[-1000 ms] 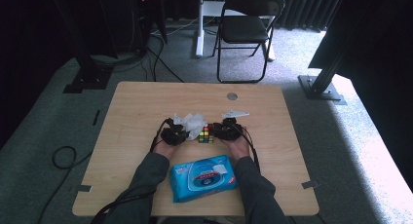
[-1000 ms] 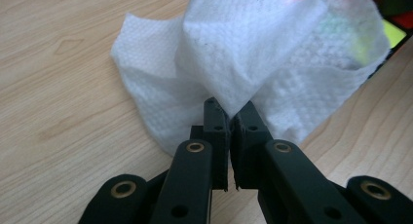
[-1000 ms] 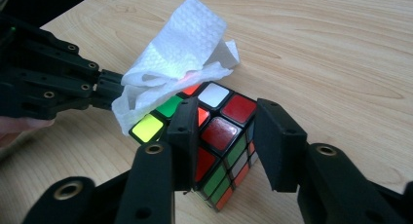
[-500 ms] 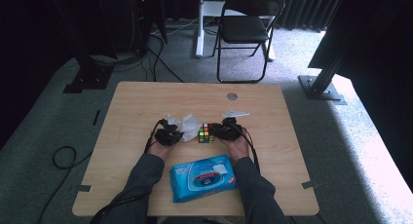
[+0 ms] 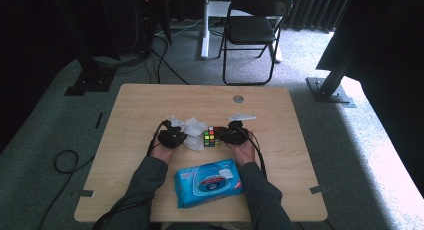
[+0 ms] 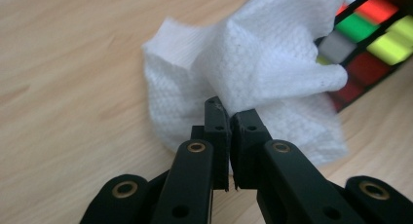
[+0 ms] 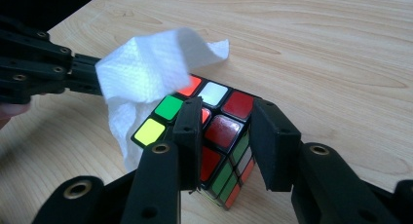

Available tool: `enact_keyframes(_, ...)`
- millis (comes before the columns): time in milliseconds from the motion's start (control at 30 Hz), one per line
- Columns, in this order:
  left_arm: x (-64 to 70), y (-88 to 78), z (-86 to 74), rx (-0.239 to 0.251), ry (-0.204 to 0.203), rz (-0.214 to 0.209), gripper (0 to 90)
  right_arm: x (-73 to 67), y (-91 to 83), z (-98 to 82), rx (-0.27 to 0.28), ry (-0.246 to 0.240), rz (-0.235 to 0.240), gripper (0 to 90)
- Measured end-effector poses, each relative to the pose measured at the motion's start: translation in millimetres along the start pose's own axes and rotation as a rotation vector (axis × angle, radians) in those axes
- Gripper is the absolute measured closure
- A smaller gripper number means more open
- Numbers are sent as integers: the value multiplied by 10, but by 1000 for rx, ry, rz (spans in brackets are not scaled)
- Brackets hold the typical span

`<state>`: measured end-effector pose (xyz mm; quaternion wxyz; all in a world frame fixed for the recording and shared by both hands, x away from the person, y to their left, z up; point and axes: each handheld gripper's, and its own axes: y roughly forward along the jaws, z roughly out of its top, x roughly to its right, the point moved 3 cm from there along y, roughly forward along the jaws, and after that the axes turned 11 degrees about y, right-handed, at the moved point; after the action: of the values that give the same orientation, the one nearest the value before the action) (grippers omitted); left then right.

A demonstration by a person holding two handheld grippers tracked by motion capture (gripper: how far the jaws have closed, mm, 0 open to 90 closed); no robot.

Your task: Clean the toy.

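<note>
Cube point(image 7: 214, 136) sat mid-surface point(image 5: 150, 105), clamped by the right hand-held gripper point(image 7: 226, 119), whose jaws had just closed on it; the left hand-held gripper point(image 6: 229, 118), pinching the wipe point(image 6: 253, 68), could begin cleaning.

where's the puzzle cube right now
In the high view the puzzle cube sits mid-table, held by the right tool, with the white wipe touching its left side.

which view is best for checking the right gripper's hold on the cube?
Right gripper view: the right gripper has its jaws clamped on the puzzle cube up close. The left gripper view catches a cube corner behind the white wipe. In the high view the cube is tiny.
</note>
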<state>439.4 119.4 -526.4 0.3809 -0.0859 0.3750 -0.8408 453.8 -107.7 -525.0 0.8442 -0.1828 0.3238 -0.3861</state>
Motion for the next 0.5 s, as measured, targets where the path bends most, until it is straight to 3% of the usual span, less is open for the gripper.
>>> enact_keyframes(133,36,-20,78,28,6,-12,863,3,0,-2,2,5,2,658)
enact_keyframes(500,97,21,217,94,-28,-53,854,6,0,-4,2,11,4,658)
